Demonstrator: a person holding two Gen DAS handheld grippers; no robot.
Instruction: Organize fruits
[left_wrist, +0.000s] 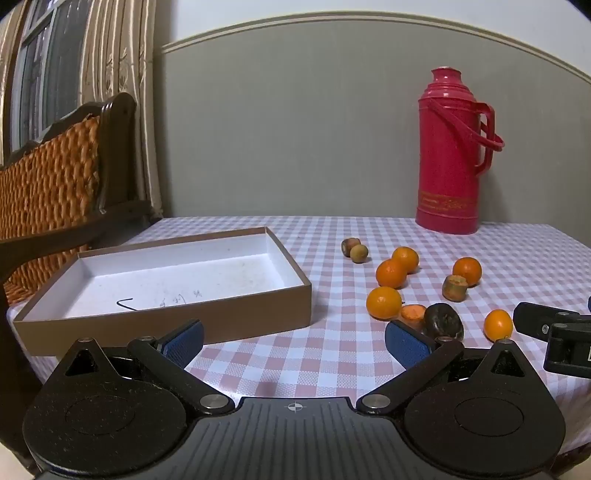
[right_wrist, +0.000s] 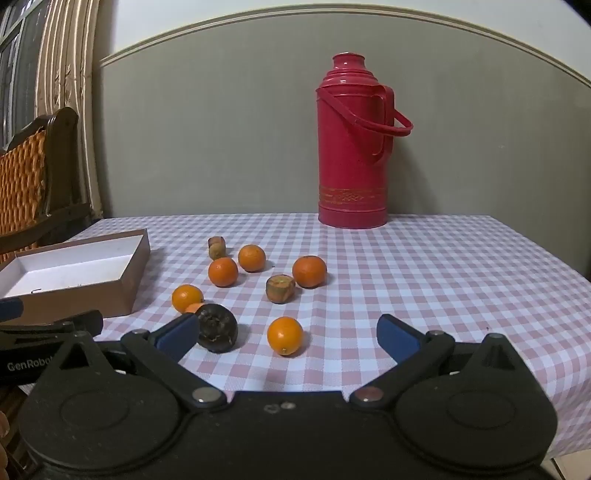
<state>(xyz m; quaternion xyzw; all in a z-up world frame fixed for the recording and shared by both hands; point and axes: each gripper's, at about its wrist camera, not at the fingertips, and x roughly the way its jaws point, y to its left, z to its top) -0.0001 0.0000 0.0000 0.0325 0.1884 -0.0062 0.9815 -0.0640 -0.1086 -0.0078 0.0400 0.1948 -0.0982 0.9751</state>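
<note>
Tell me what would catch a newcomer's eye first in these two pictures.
The tall red thermos stands out first, upright at the back of the checked tablecloth against the grey wall. Next come the bright oranges scattered mid-table among a few darker brown fruits. To their left sits the open cardboard box, with no fruit in it yet, while both grippers, left and right, are open in the foreground.

left gripper (right_wrist: 44, 347): says "GenRobo", cut off by the other gripper in front
box (left_wrist: 177, 280): some pen scribbles on the white floor, can't read them
thermos (right_wrist: 351, 147): gold band with tiny print near the bottom, way too small to make out
</note>
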